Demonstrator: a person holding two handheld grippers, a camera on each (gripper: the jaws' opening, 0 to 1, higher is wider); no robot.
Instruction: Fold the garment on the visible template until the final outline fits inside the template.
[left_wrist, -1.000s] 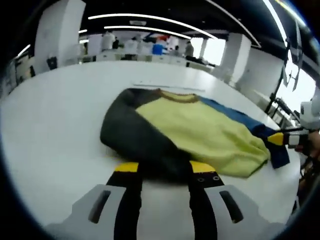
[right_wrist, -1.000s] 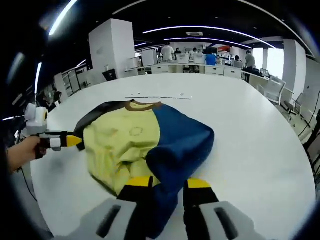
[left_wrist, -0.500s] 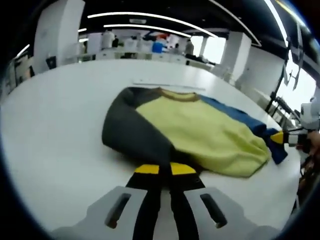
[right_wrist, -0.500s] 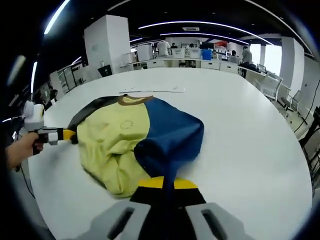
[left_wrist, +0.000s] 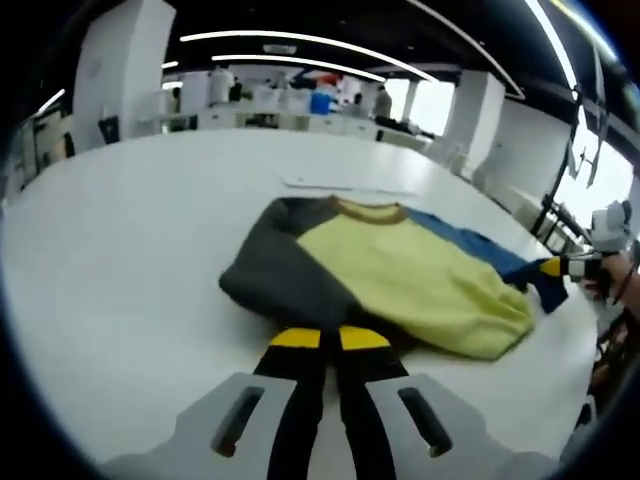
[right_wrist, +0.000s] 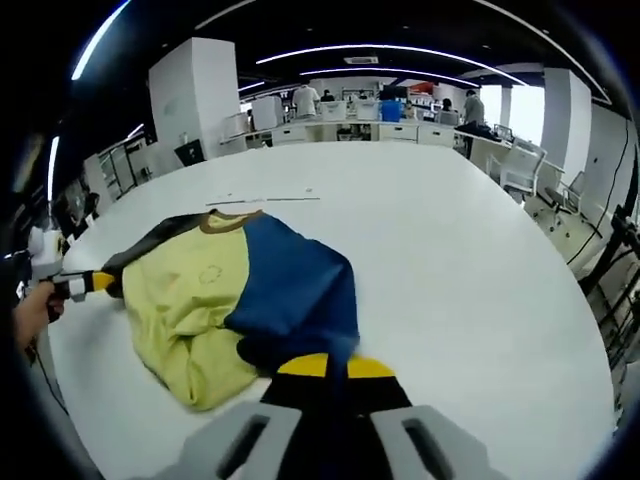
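A garment lies on the white table (left_wrist: 120, 230), with a yellow body (left_wrist: 400, 270), a dark grey sleeve (left_wrist: 275, 275) and a blue sleeve (left_wrist: 470, 245). In the left gripper view my left gripper (left_wrist: 320, 338) is shut on the near edge of the grey sleeve. In the right gripper view my right gripper (right_wrist: 322, 365) is shut on the near edge of the blue sleeve (right_wrist: 290, 295), beside the yellow body (right_wrist: 185, 300). Each gripper appears in the other's view: the right gripper (left_wrist: 570, 266) at the far right, the left gripper (right_wrist: 78, 284) at the far left.
A thin pale strip (left_wrist: 345, 185) lies on the table just beyond the collar, also seen as a thin line (right_wrist: 265, 198). Bare white tabletop (right_wrist: 480, 260) spreads around the garment. Desks, pillars and people stand far behind. A hand (right_wrist: 25, 315) holds the left gripper.
Both grippers, open around the sleeve edges a second ago, have shut on them. Since then the garment sits farther off in both views and its sleeves lie flatter.
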